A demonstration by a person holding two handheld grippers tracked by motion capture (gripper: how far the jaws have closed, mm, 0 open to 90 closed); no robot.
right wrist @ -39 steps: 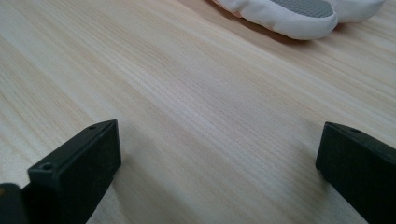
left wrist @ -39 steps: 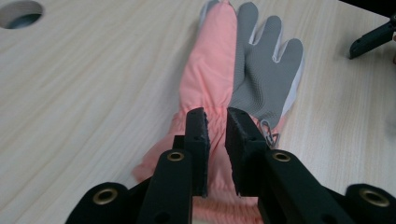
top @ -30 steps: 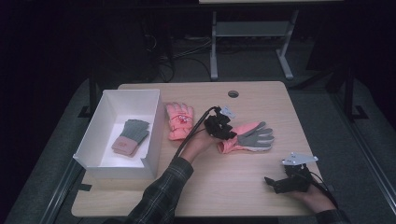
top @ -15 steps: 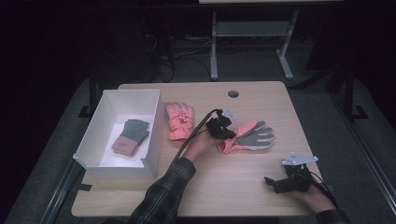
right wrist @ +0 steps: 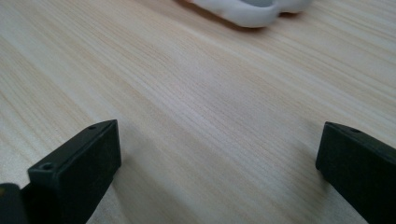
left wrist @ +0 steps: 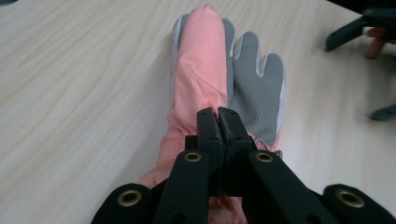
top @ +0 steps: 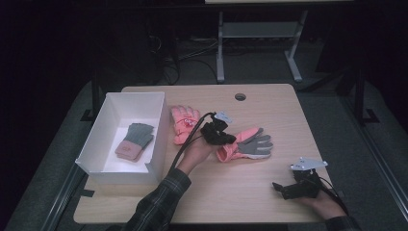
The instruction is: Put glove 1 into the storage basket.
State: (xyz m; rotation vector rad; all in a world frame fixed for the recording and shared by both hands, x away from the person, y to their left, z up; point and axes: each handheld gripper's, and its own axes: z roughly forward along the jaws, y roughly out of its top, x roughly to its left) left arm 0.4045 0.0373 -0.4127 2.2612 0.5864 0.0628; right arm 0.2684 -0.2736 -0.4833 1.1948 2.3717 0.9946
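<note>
While the left gripper (left wrist: 218,114) clamps the pink-and-grey glove's (left wrist: 254,79) cuff, the right gripper (right wrist: 217,158) rests spread wide.

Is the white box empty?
No, a grey and pink glove lies inside the white box.

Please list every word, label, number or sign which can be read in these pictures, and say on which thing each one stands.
No text can be read.
Cuff patch on the grey glove in the white box: too small and blurred to read.
Red mark on the pink glove: blurred.
Held pink and grey glove: no writing shows.
</note>
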